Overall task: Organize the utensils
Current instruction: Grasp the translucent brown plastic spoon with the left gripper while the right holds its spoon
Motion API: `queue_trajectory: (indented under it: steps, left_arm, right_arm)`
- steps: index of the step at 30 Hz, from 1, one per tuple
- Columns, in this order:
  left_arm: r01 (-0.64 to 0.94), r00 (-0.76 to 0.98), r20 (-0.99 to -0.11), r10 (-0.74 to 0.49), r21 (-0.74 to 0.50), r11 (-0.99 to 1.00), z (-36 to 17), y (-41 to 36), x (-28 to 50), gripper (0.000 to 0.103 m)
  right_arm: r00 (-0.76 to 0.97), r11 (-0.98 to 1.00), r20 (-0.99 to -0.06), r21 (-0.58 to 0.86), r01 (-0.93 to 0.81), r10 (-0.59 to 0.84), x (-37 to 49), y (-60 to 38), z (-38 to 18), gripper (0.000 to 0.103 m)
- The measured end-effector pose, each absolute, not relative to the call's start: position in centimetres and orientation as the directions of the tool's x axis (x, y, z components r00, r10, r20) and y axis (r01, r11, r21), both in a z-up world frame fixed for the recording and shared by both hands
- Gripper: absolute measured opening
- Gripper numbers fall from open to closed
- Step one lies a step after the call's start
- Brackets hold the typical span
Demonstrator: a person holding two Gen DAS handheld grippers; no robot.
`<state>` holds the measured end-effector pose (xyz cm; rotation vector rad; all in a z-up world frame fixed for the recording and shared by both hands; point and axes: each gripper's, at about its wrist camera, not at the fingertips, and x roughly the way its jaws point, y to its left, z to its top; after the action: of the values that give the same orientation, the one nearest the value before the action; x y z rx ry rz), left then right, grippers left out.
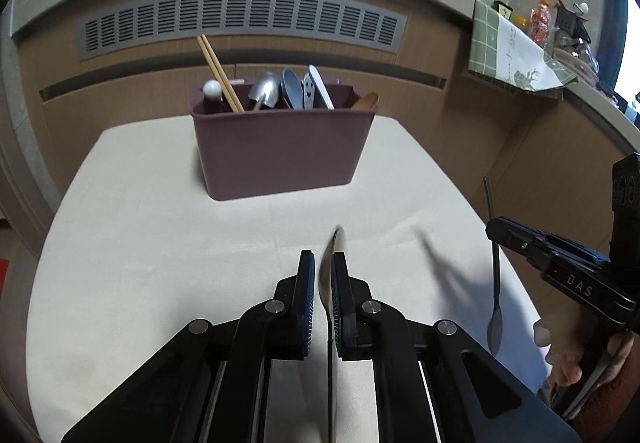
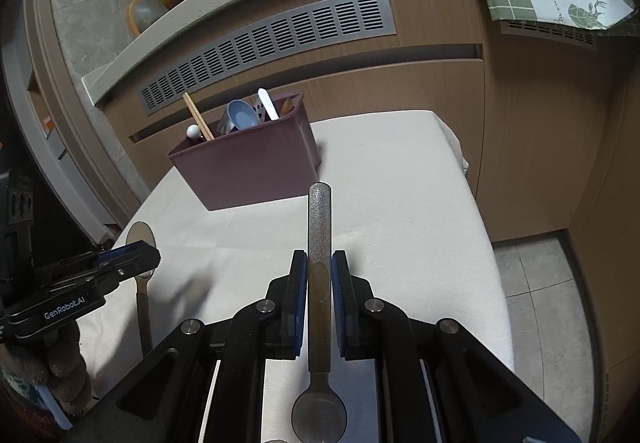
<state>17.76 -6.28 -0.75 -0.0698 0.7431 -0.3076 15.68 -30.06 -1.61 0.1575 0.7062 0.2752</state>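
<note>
Currently the left gripper (image 1: 323, 275) is clamped on a shiny spoon (image 1: 335, 243), seen edge-on, bowl tip poking forward past the fingers, handle running back toward the camera. Right gripper (image 2: 319, 275) is clamped on a second spoon (image 2: 319, 227): speckled handle forward, bowl back near the camera. Both are held above the white tablecloth (image 1: 160, 211). Further out, a maroon utensil caddy (image 1: 276, 151) stands at the table's far end, holding chopsticks (image 1: 218, 71), a metal spoon, a blue spoon, a white-handled piece and a wooden spoon. Wooden cabinet with grey vent grille (image 1: 240, 19) behind.
</note>
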Motion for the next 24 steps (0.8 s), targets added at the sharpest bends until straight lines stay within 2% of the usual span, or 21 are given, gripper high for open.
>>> queue_trajectory:
  steps: [6, 10, 12, 13, 14, 19, 24]
  left_arm:
    - [0.244, 0.706, -0.634, -0.315, -0.200, 0.949, -0.4, -4.9, 17.3, 0.005]
    - [0.223, 0.675, -0.664, -0.321, -0.231, 0.947, -1.6, -3.8, 18.3, 0.008]
    - [0.274, 0.633, -0.685, -0.361, -0.239, 0.932, -2.6, -4.3, 18.8, 0.020]
    - [0.306, 0.605, -0.699, -0.381, -0.238, 0.922, -3.2, -4.9, 19.1, 0.038]
    - [0.328, 0.585, -0.711, -0.391, -0.234, 0.915, -3.9, -5.5, 19.4, 0.047]
    - [0.369, 0.543, -0.778, -0.316, -0.117, 0.922, -6.2, -9.9, 20.6, 0.047]
    - [0.332, 0.559, -0.795, -0.235, -0.044, 0.942, -7.2, -12.1, 21.7, 0.045]
  right_arm:
    - [0.743, 0.963, -0.613, 0.174, -0.205, 0.269, 15.0, -29.1, -0.5, 0.011]
    - [0.744, 0.965, -0.615, 0.162, -0.205, 0.261, 14.7, -29.0, -0.3, 0.011]
    - [0.748, 0.968, -0.615, 0.152, -0.200, 0.251, 14.5, -29.0, -0.3, 0.011]
    - [0.749, 0.969, -0.615, 0.148, -0.198, 0.246, 14.4, -29.1, -0.3, 0.011]
    - [0.751, 0.970, -0.615, 0.145, -0.195, 0.243, 14.4, -29.2, -0.3, 0.011]
    - [0.744, 0.969, -0.621, 0.165, -0.184, 0.247, 14.5, -29.9, -0.8, 0.011]
    - [0.749, 0.972, -0.620, 0.159, -0.171, 0.233, 14.5, -30.3, -1.2, 0.011]
